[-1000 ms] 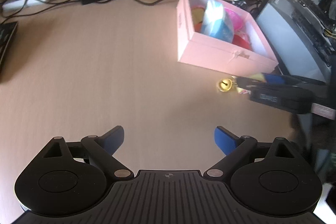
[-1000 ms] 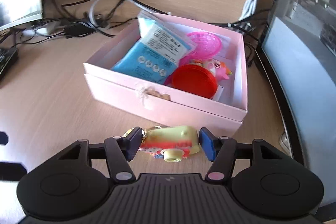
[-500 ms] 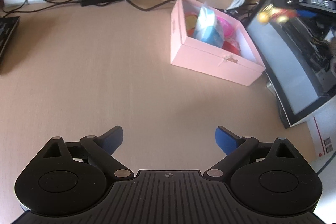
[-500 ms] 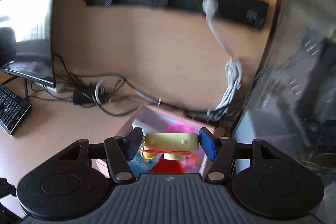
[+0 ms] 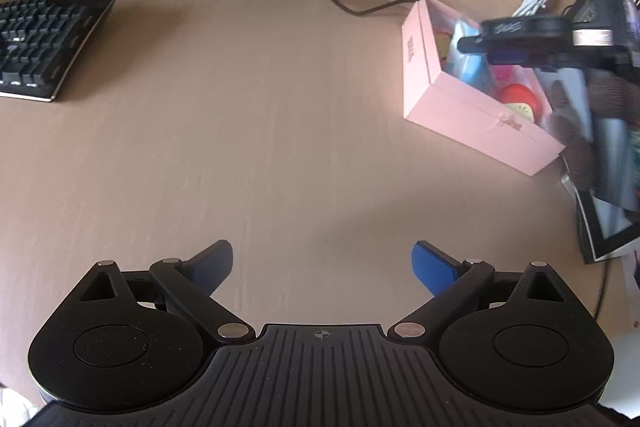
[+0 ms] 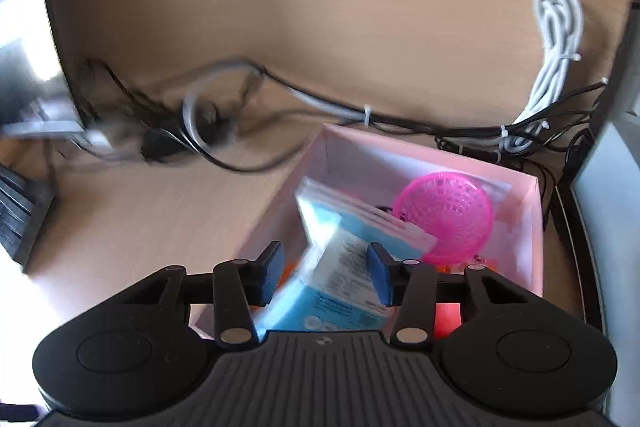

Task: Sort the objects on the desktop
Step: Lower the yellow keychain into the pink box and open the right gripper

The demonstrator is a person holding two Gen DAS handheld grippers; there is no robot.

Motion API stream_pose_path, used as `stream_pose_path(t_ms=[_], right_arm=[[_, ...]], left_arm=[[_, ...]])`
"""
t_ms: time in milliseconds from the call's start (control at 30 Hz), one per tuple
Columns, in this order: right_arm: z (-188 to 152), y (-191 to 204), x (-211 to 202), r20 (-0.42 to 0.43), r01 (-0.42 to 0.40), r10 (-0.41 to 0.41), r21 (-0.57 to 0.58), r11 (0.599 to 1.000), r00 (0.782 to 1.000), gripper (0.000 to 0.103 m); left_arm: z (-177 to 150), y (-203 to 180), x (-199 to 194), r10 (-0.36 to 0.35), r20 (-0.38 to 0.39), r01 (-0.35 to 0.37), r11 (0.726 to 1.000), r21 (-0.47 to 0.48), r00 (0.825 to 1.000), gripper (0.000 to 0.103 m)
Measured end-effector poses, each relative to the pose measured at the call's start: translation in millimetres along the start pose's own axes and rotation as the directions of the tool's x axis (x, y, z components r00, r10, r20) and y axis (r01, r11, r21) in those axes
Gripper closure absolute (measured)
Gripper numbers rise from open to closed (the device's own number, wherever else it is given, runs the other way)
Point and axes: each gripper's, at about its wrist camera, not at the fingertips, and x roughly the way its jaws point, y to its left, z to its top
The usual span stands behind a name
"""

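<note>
The right tool [image 6: 324,277] hangs over the open pink box [image 6: 534,239], its jaws partly apart and just closing, with nothing gripped between them. Below it in the box lie a blue packet [image 6: 340,291] and a pink mesh ball [image 6: 446,217]. In the left wrist view a yellow toy [image 5: 520,109] sits inside the box beside a red lid [image 5: 516,93]. The left tool [image 5: 322,265] hovers wide open and empty above the bare tabletop [image 5: 248,147], well apart from the box. A black keyboard [image 5: 40,43] lies at the far left.
</note>
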Motion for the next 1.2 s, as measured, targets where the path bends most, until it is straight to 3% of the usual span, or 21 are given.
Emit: stream_pose_path(t_ms=[67,100,267,500,600,667,700,867,967,1033,1100,1200], right_arm=[[0.9,0.3,16.1,0.024,0.085,-0.083,-0.073,0.994,0.996,0.056],[3.1,-7.0,23.7,0.007,0.089,-0.089,-0.056,0.994,0.996,0.055],[3.2,-13.4,38.5,-0.009,0.072,-0.072,-0.018,0.997,0.997,0.05],[-13.6,7.8,31.7,-0.028,-0.036,0.035,-0.062,0.997,0.999,0.047],[-12.5,-2.0,8.6,-0.006,-0.078,0.078,-0.045,0.996,0.997,0.044],[-10.3,-11.8,-18.0,0.048,-0.08,0.082,-0.037,0.996,0.995,0.032],[-10.4,-18.0,-33.3,0.078,-0.071,0.073,-0.034,0.997,0.994,0.026],[-15.8,-47.5,-84.6,0.166,0.007,-0.004,-0.014,1.0,0.986,0.018],[-23.5,-59.8,-90.4,0.166,0.043,-0.044,0.008,0.999,0.985,0.018],[-29.2,-67.4,-91.8,0.156,0.056,-0.061,0.031,0.998,0.986,0.036],[-34.3,-69.8,-93.6,0.136,0.032,-0.039,0.051,0.998,0.99,0.046],[-46.3,-66.0,-95.6,0.11,0.003,-0.009,0.053,0.999,0.994,0.048]], left_arm=[[-1.2,1.2,-2.2,0.01,0.004,-0.01,1.0,-0.002,1.0,0.004],[-2.2,2.7,-2.7,0.014,0.002,-0.014,1.0,-0.01,1.0,0.003],[-7.8,9.1,2.2,0.029,-0.033,-0.03,0.998,-0.05,0.999,0.003],[-6.4,-0.4,3.9,0.018,-0.046,-0.018,1.0,-0.001,0.999,0.003],[-1.8,-7.7,7.8,0.006,-0.049,-0.005,1.0,0.02,0.999,0.003],[1.7,-15.3,10.4,-0.006,-0.047,0.009,0.999,0.044,0.999,0.003],[3.4,-19.5,11.6,-0.012,-0.046,0.015,0.998,0.06,0.999,0.003],[15.0,-41.0,23.5,-0.018,-0.04,0.023,0.993,0.118,0.999,0.002],[24.1,-55.7,28.8,-0.013,-0.027,0.017,0.986,0.163,1.0,0.002],[35.0,-67.1,28.0,-0.003,0.015,0.0,0.98,0.201,1.0,0.002],[51.2,-79.3,29.1,-0.004,0.06,-0.01,0.971,0.239,0.998,0.002],[82.8,-100.7,39.0,0.026,0.139,-0.065,0.957,0.284,0.99,0.002]])
